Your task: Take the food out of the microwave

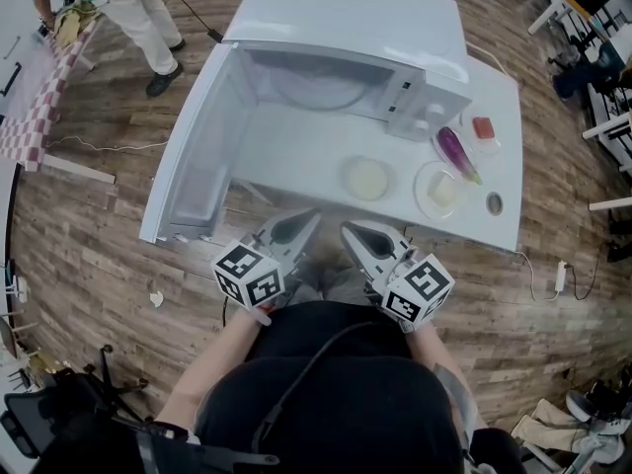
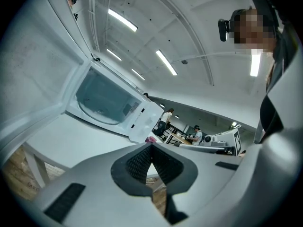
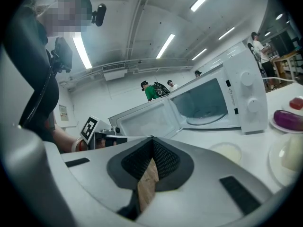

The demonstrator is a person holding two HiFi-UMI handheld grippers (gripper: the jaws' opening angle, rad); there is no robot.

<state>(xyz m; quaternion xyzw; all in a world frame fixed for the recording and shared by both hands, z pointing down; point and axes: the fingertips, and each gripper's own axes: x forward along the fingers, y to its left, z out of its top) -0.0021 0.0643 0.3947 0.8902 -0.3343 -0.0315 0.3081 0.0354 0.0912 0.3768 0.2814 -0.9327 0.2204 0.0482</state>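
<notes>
Head view has our left gripper and right gripper near us, jaws pressed together on nothing. We judge the food already out: the microwave gapes empty, and a pale dish sits on the table near it. Next, perhaps shutting the door.

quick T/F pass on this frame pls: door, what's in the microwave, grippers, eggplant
1. The microwave has its door open. True.
2. A plate of food sits inside the microwave. False: only the glass turntable shows in there; the pale dish is out on the table.
3. The left gripper and the right gripper are both shut with nothing between the jaws. True.
4. The eggplant lies on the floor. False: the eggplant is on the table, beside the microwave's control-panel end.
</notes>
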